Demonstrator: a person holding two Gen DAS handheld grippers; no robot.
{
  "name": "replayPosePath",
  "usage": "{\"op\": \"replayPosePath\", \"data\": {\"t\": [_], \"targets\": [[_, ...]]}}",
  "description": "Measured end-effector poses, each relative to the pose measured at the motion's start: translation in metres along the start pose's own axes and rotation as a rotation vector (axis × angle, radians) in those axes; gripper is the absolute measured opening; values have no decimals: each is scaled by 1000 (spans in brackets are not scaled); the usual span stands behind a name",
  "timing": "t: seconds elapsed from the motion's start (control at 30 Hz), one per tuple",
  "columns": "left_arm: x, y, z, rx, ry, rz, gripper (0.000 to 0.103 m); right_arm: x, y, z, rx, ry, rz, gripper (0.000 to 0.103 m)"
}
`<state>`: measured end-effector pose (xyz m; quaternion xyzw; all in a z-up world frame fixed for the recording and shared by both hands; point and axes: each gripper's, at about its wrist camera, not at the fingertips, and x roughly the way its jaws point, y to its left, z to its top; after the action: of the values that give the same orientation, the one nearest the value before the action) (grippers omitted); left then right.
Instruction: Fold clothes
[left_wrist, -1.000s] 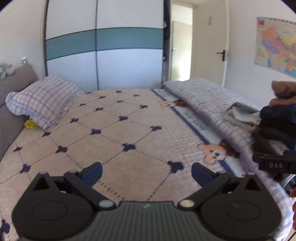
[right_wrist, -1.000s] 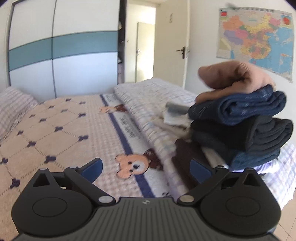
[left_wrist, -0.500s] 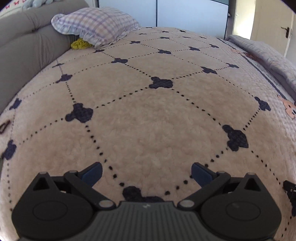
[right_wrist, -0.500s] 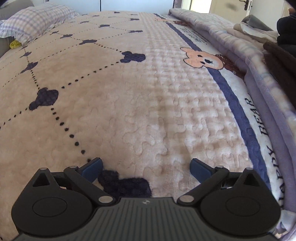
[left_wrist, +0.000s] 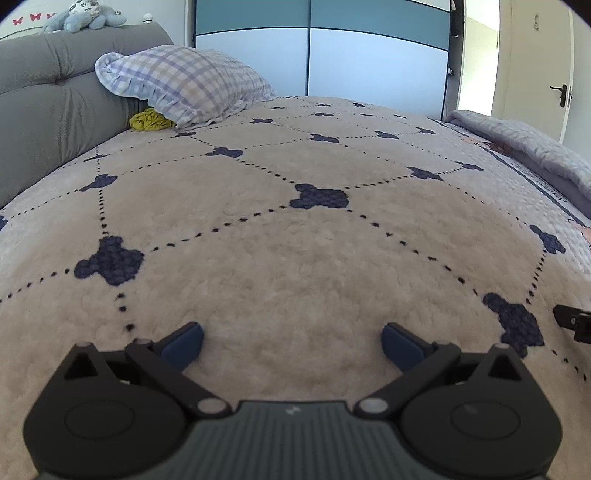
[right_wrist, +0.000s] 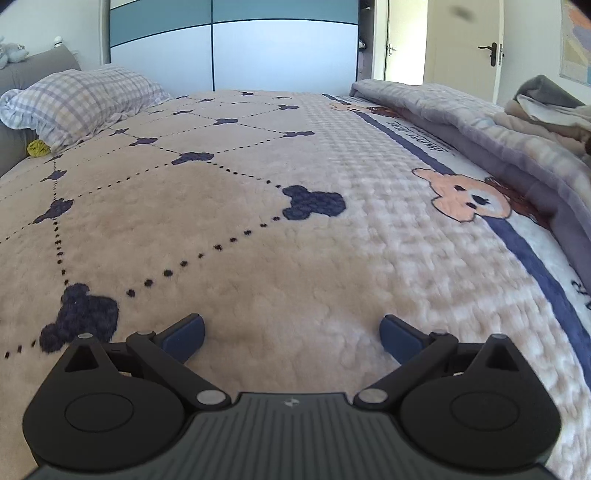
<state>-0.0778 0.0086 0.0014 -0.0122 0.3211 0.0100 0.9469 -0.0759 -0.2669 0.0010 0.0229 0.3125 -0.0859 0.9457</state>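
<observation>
My left gripper (left_wrist: 291, 345) is open, low over the fuzzy beige bed cover (left_wrist: 295, 266), with nothing between its blue fingertips. My right gripper (right_wrist: 291, 338) is open too, just above the same cover (right_wrist: 258, 258), and holds nothing. A black part of the right gripper (left_wrist: 574, 321) pokes in at the right edge of the left wrist view. Loose clothes (right_wrist: 546, 107), grey and cream, lie in a heap at the far right on the folded quilt. No garment lies in front of either gripper.
A plaid pillow (left_wrist: 181, 86) leans on the grey headboard (left_wrist: 48, 107), with a yellow cloth (left_wrist: 149, 121) tucked under it. A folded lilac quilt (right_wrist: 480, 133) runs along the bed's right side. A wardrobe (left_wrist: 369, 55) and a door (right_wrist: 465, 44) stand behind.
Both grippers dropped from a high view of the room to just above the bed cover, then tilted up a little. The stack of folded clothes has left the right wrist view.
</observation>
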Motion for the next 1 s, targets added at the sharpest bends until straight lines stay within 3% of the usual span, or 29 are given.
{"op": "replayPosePath", "data": {"t": [0.37, 1.0], "targets": [[12, -4, 3, 18, -27, -9, 103, 6, 1, 3, 29, -61, 42, 103], [8, -5, 2, 25, -55, -5, 103, -10, 5, -2, 9, -165, -54, 103]]}}
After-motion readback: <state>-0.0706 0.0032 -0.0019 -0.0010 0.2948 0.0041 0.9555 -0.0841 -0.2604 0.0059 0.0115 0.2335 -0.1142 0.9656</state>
